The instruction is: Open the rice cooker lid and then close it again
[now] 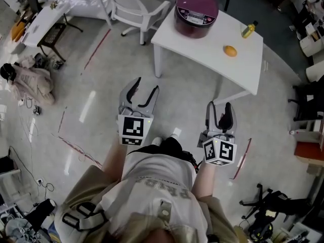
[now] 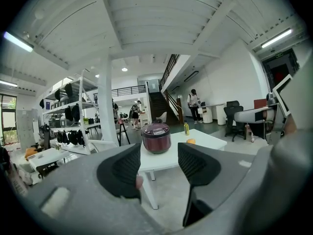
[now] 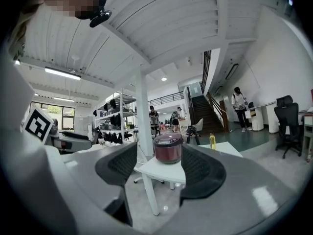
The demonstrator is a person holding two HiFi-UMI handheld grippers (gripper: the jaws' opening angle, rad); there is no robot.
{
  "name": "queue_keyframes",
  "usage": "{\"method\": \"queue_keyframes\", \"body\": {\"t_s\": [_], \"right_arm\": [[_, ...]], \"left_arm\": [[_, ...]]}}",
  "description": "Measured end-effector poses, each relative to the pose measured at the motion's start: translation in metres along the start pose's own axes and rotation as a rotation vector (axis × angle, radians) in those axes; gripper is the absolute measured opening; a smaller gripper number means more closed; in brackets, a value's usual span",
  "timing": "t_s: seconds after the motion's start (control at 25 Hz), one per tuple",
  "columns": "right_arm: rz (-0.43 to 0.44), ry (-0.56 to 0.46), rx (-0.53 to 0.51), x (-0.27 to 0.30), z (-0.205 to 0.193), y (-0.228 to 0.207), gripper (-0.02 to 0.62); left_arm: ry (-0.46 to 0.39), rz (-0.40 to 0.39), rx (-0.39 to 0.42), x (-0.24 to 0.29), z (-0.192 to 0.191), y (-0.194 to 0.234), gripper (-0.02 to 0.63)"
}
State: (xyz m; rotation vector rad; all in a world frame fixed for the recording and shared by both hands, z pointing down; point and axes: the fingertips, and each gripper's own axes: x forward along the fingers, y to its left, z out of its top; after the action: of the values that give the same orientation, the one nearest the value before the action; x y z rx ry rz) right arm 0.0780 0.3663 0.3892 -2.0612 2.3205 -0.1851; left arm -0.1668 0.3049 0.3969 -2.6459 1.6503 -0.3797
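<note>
A dark red rice cooker (image 1: 196, 13) with its lid down stands on the near-left corner of a white table (image 1: 212, 59), well ahead of both grippers. My left gripper (image 1: 144, 91) hangs over the floor, jaws apart and empty. To its right, my right gripper (image 1: 220, 110) is also open and empty, short of the table. The left gripper view shows the rice cooker (image 2: 156, 137) far off between the two pads (image 2: 195, 165). In the right gripper view the rice cooker (image 3: 167, 148) also sits in the distance between the jaws.
An orange (image 1: 230, 50) and a small yellow bottle (image 1: 248, 30) lie on the table to the right of the cooker. A white chair (image 1: 136, 11) stands left of the table. Cables and bags clutter the floor at the left; a black chair base (image 1: 276, 204) sits at lower right.
</note>
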Motion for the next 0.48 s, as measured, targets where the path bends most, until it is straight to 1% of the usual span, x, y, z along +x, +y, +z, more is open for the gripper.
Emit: {"method": "queue_keyframes", "body": {"t_s": [0.32,0.48], "right_arm": [[0.020,0.046,0.019,0.038,-0.021,-0.013,0.258],[0.036,0.052,0.023,0.064,-0.020,-0.023,0.258]], "left_arm": [[0.049,0.018,-0.005,0.031,-0.019,0.007,0.245],[0.066,0.037,-0.007,0.052,-0.020,0.014,0.245]]}}
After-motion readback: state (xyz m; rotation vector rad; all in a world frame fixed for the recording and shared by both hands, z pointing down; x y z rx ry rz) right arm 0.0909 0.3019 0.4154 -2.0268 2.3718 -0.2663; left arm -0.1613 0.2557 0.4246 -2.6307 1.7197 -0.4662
